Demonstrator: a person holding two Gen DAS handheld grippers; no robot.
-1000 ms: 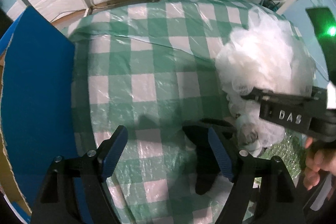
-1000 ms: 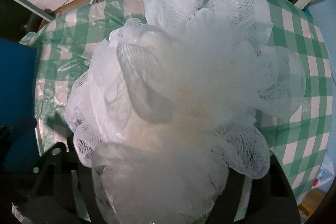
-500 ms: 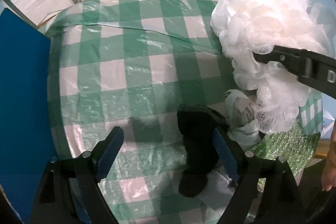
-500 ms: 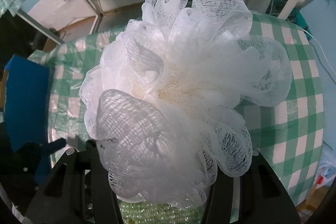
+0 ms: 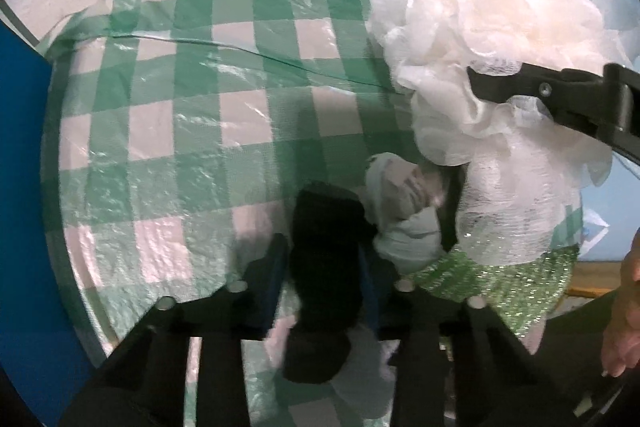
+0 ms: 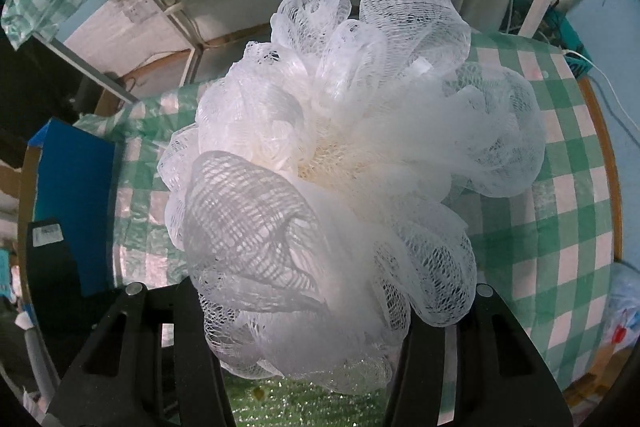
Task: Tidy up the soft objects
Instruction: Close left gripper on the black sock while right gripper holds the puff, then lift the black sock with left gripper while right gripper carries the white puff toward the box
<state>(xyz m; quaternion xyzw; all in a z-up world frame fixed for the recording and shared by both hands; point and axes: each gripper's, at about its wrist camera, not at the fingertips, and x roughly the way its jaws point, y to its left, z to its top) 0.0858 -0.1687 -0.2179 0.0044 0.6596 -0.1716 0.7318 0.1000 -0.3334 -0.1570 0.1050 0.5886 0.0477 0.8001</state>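
Note:
A black sock (image 5: 324, 259) lies on the green-and-white checked table (image 5: 180, 107). My left gripper (image 5: 322, 271) points down over the sock, its jaws closing, and its blue pads (image 5: 276, 275) touch the sock on both sides. The white mesh bath pouf (image 6: 340, 167) hangs above the table with my right gripper (image 6: 308, 311) shut on it. In the left wrist view the pouf (image 5: 488, 27) is at the upper right, with a black finger of the right gripper (image 5: 560, 95) across it. The pouf hides the right fingertips.
A rolled white-and-grey sock (image 5: 404, 211) lies right beside the black one. A glittery green cloth (image 5: 500, 283) sits under the pouf near the table's right edge. A blue box wall (image 5: 24, 187) stands along the left. A person's hand (image 5: 624, 315) is at the far right.
My left gripper has moved over the black sock and its jaws have narrowed from wide open onto it. The right gripper has lifted the pouf up off the table.

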